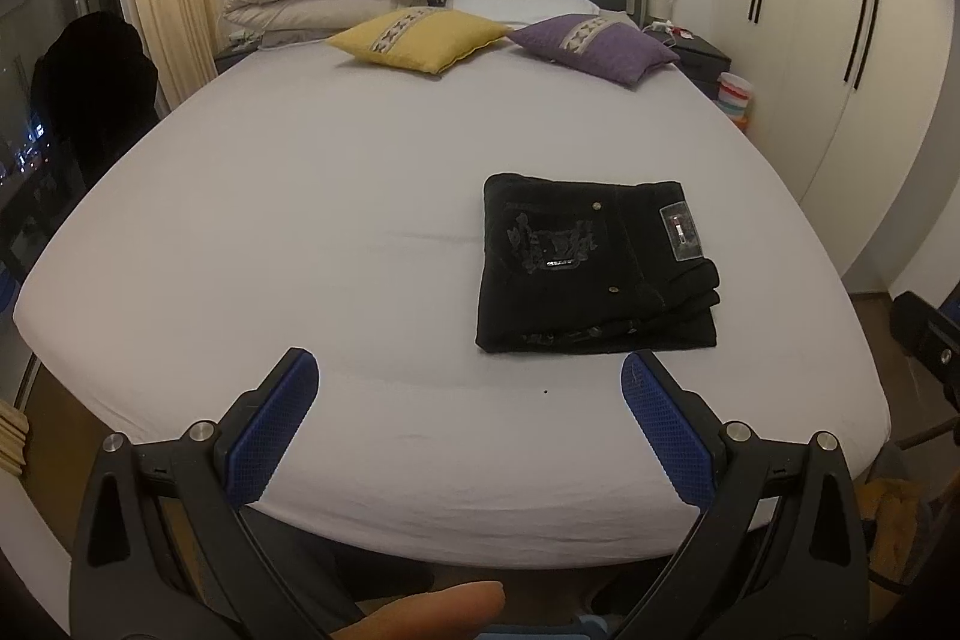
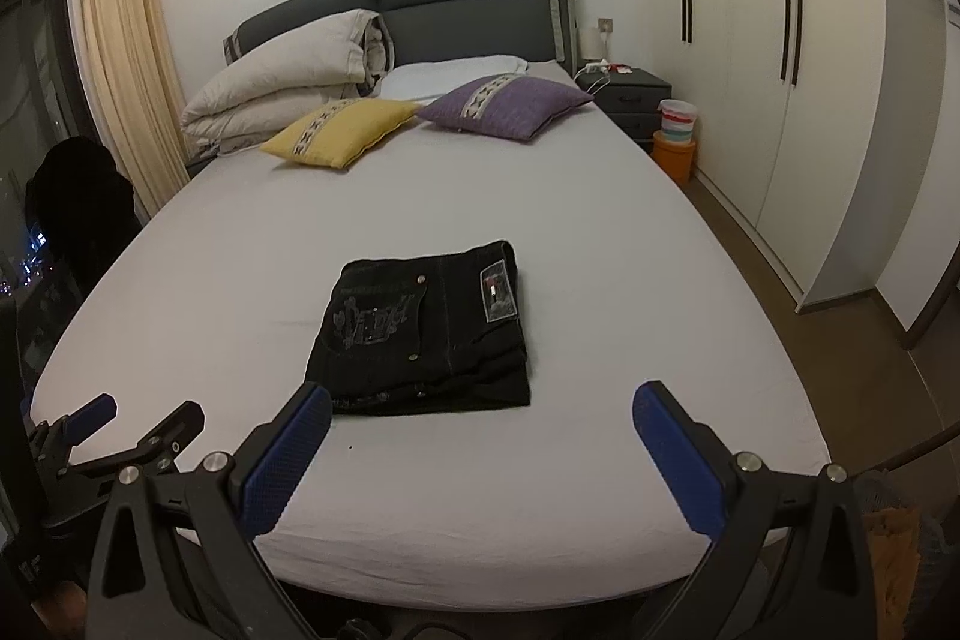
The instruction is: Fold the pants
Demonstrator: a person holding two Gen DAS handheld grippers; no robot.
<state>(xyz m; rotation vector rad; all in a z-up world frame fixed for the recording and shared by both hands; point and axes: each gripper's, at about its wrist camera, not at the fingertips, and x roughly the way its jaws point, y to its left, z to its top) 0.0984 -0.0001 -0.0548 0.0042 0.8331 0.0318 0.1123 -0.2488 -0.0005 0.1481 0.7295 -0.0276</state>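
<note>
A fingertip [image 1: 444, 607] shows at the bottom edge of the left view, behind the left tongs [image 1: 470, 377], whose blue ribbed pads [image 1: 273, 430] are spread wide and hold nothing. The right tongs [image 2: 482, 411] are spread the same way, empty. Just beyond both pairs, touching neither, the black pants [image 1: 594, 263] lie folded into a thick, nearly square stack on the smooth pale sheet of the bed [image 1: 300, 220], near its foot edge. Their dark denim shows an embroidered back pocket [image 2: 375, 319], metal rivets and a rectangular waist patch [image 1: 680, 232], with folded layers stacked along the right edge.
</note>
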